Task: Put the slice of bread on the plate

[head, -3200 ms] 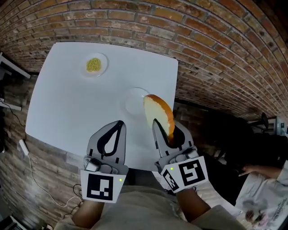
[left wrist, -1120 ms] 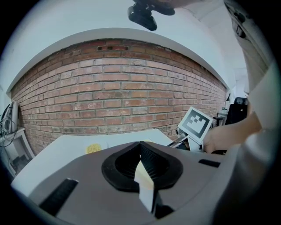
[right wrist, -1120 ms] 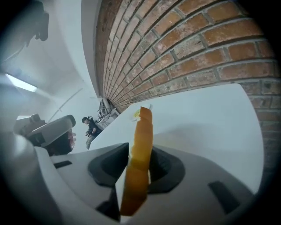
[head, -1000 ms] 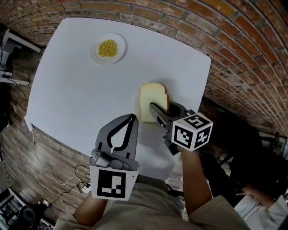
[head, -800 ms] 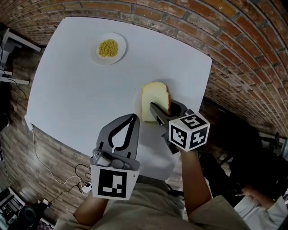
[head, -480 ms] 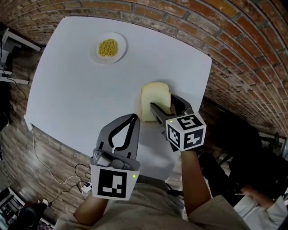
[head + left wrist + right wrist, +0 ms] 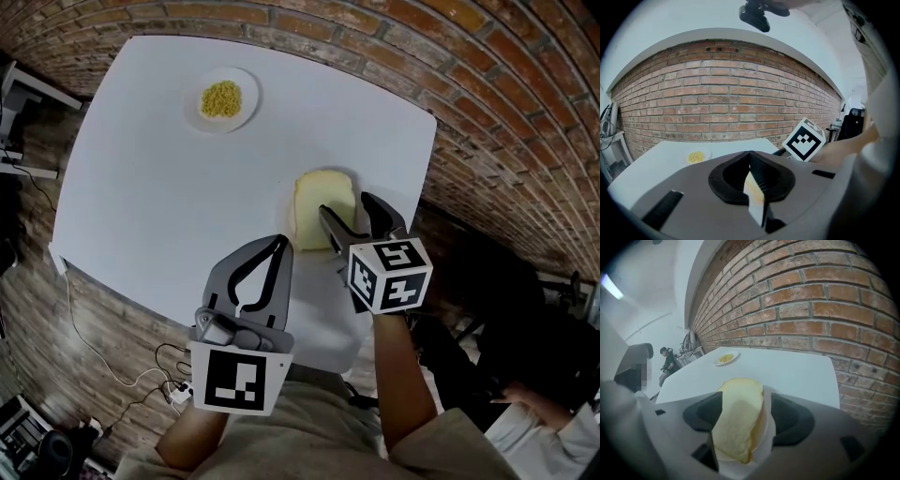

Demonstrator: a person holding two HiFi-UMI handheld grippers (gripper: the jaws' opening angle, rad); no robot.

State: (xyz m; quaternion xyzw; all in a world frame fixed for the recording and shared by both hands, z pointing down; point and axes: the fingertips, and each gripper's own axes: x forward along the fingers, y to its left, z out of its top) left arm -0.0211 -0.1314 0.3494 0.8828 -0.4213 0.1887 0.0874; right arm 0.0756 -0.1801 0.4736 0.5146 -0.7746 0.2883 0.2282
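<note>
Far side of white desk [image 7: 141, 187]: small plate of yellow kernels [image 7: 221, 98], well apart from the work area. Left hand-held gripper [image 7: 269, 246] is level over the desk's near edge on a forearm entering from the bottom of the head view, marker cube facing the camera. Its jaws are clenched tip to tip, with nothing between them in the left gripper view. Slice of bread [image 7: 317, 202] lies on the white plate [image 7: 769, 427] near the desk's right edge, pale crumb up, crust along one side. Right hand-held gripper [image 7: 349, 208] pitches down at the slice, wrist bent. Its jaws are opening, released, one on each side of the bread, not pressing it.
</note>
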